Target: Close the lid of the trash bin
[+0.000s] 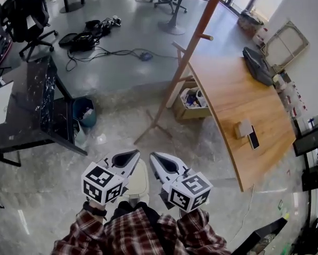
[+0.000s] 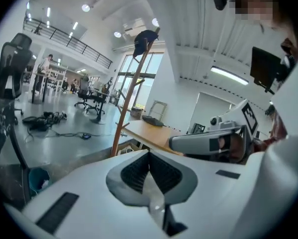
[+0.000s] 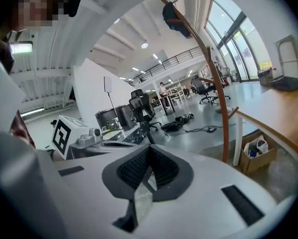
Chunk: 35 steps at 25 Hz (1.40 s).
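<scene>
In the head view both grippers are held side by side, high above the floor and close to the person's plaid sleeves (image 1: 143,232). The left gripper (image 1: 133,154) is shut with nothing in it. So is the right gripper (image 1: 153,156). Straight below them on the floor stands a cream, rounded trash bin (image 1: 139,180); its top looks flat and shut, and the grippers hide much of it. In the left gripper view the left gripper (image 2: 149,157) points out across the room, and the right gripper (image 2: 174,142) shows beside it. The right gripper (image 3: 149,153) in its own view also faces the room.
A slanted wooden coat stand (image 1: 186,54) rises ahead. A curved wooden desk (image 1: 238,108) is at the right, with a cardboard box (image 1: 192,103) beside it. At the left are a black marbled table (image 1: 37,102) and a small blue bin (image 1: 85,112). Cables (image 1: 108,52) lie farther off.
</scene>
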Available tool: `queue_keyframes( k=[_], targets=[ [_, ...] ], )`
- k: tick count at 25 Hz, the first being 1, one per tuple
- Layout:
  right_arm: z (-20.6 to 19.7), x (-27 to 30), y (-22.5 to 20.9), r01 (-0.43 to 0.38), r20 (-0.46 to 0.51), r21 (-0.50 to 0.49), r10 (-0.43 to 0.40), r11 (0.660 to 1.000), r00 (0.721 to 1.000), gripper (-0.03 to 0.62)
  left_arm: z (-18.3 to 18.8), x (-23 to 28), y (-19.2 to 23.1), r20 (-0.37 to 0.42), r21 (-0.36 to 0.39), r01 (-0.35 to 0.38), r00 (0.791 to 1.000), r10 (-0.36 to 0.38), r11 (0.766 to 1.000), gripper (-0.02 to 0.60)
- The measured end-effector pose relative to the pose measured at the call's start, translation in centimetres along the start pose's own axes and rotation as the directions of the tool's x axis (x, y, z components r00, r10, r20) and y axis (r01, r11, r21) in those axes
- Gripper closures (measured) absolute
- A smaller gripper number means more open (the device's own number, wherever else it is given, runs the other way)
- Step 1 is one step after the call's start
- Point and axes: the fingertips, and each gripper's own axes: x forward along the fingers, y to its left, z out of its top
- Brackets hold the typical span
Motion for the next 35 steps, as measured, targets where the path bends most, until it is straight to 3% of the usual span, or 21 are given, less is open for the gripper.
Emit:
queue_keyframes(
  k=[3,12,35],
  targets=[
    [2.6,-1.2,1.8,-0.03,0.048,-0.048,0.033,0.998,0.998,0.582,3.6,-2.3,-2.0,0.043,0.066,-0.014,0.999,0.011,0.998,0.571],
    [6.5,-2.6,5.0,-0.093,0.095,-0.171,0.11,0.981,0.989,0.582,8.7,-5.6,-5.1,0.169,0.113,-0.045,0.985,0.025,0.993,0.57],
    [5.0,-2.5,8.4,-0.127,0.06,-0.204,0.142,0.971,0.988,0.582,6.4,-9.2,-5.0,0.165,0.066,-0.067,0.985,0.056,0.996,0.571]
  ],
)
